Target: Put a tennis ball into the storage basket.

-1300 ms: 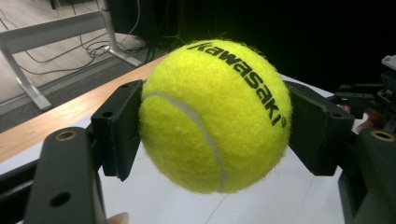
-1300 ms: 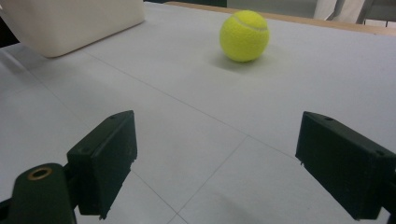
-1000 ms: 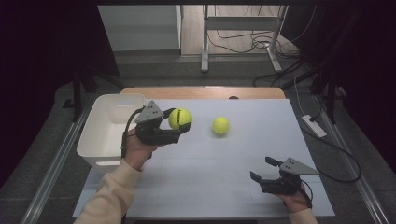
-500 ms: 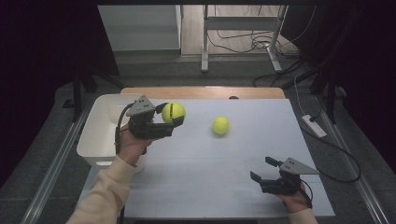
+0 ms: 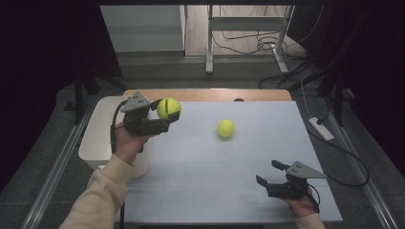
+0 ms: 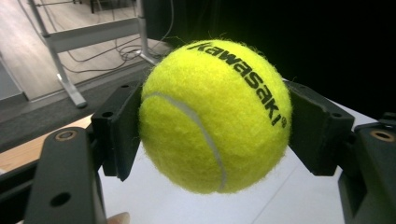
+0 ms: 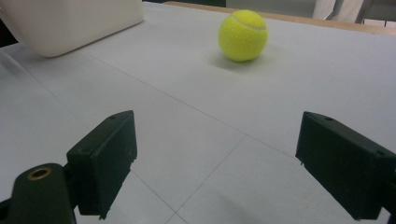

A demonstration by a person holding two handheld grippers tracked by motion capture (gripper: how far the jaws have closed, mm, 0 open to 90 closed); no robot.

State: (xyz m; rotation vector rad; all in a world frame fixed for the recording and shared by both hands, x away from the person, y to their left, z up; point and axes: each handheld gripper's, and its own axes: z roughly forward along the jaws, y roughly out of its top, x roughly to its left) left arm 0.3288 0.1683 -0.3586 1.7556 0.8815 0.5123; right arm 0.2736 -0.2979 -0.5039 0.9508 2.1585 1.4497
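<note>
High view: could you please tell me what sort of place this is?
Probably a lab or workshop recording bench: a white-topped table against dark surroundings, loose cables on the floor behind it, and a metal stand.

My two handheld grippers, (image 5: 160, 116) on the left and (image 5: 267, 172) on the right, with a cream sleeve (image 5: 98, 198) on my left arm.

Each of my grippers is a black body topped by a grey three-cornered plate, and a black cable loops from the left one. My jaws are matte black blocks with small screw holes in their faces, mounted on black arms with brass-coloured fittings. A cream cuff also shows at my right wrist (image 5: 308, 221).
</note>
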